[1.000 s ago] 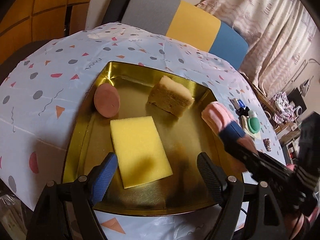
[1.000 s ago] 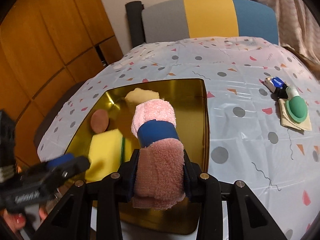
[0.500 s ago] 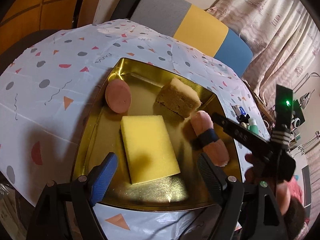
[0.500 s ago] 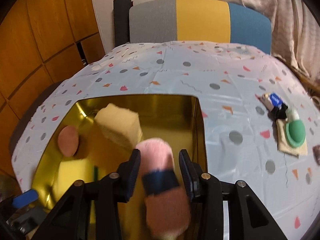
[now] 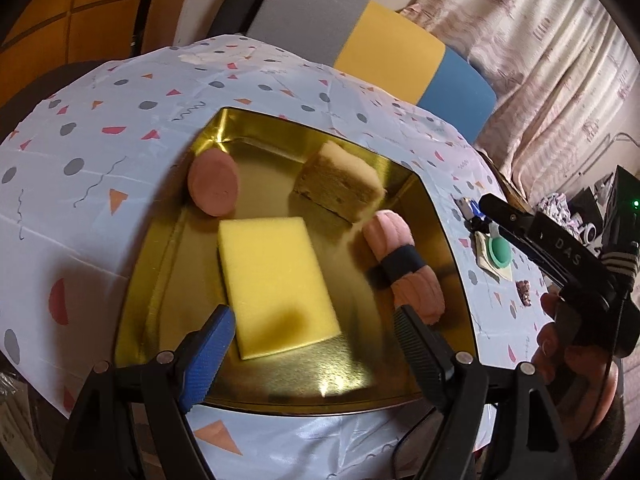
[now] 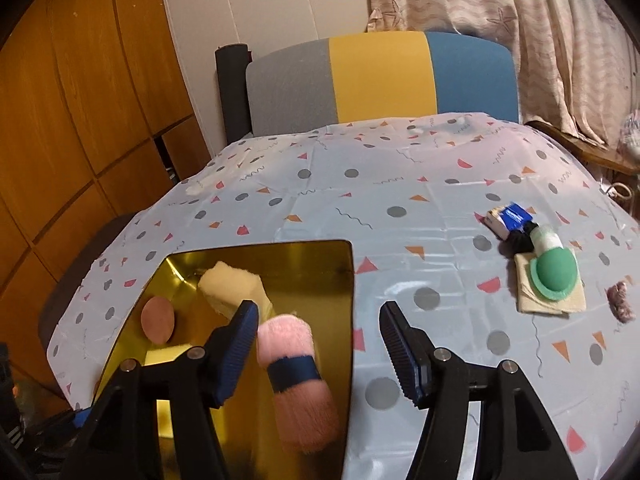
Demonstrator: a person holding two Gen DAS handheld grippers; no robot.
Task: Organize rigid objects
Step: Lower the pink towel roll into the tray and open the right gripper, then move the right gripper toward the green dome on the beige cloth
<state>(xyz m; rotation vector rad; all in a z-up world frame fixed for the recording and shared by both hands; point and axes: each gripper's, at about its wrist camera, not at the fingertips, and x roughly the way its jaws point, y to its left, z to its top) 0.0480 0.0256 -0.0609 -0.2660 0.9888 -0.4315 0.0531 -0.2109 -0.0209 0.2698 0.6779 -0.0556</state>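
Pink rolled towel: banded in dark blue, lying inside the gold tray along its right-hand wall, free of both grippers.
Gold tray: sits on the patterned tablecloth, nearer the cloth's left half in the right wrist view.
Yellow sponge: flat in the tray's middle, just left of the towel.
Beige sponge: toward the tray's far side, its near corner close to the towel's end.
Pink oval puff: leaning at the tray's left wall.
Right gripper: jaws opening, pads clear of the towel, which shows low between them, closer to the left pad.
Left gripper: jaws wide apart over the tray's near edge, holding nothing.
Green dome brush: on a cream cloth, well to the right of the tray.
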